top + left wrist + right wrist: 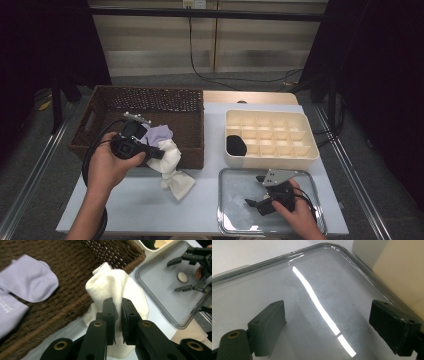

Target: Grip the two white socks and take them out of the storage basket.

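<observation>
A cream sock [117, 287] is gripped by the left gripper [118, 315] at the basket's [187, 131] 5 o'clock edge, while the right gripper [327, 327] is held open over the tray [352, 262].

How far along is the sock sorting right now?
Done: a black sock sits in the divided box. In hand: the left gripper pinches the cream sock at the basket edge. Left: a purple sock in the basket. The right gripper is open over the tray.
</observation>
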